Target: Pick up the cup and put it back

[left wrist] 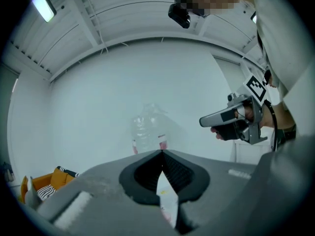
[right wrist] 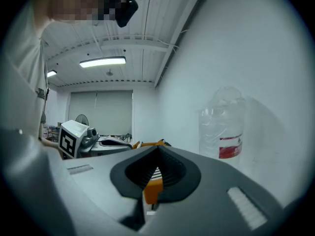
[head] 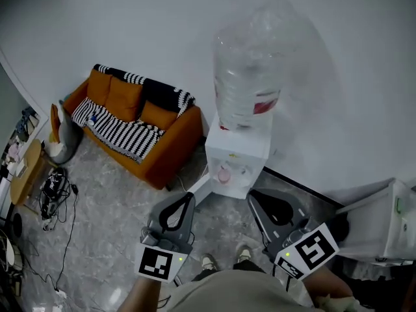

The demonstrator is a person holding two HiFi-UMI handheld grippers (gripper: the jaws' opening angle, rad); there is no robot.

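Two grippers held up side by side before a white water dispenser, both pointed roughly level toward it. Left gripper: fingers clenched tip to tip, nothing caught between them. Seen from its own camera, only a narrow slit below the meeting tips, with the dispenser's pale front showing through. Right gripper: fingers likewise pressed together and empty. Seen from its own camera, a sliver of orange sofa through the slit.

Pink cup standing in the recess at the middle of the dispenser's front, beneath the large clear bottle mounted on top. From the head view, placed ahead of both pairs of fingertips and between them, about midway. Touched by neither and clear of both.

Left of the dispenser, the sofa against the white wall, draped with a black-and-white striped blanket. Grey marbled floor below. Cables and gear along its left edge. White cabinet at the right. Toes of the person's shoes low in the head view, between the two grippers.
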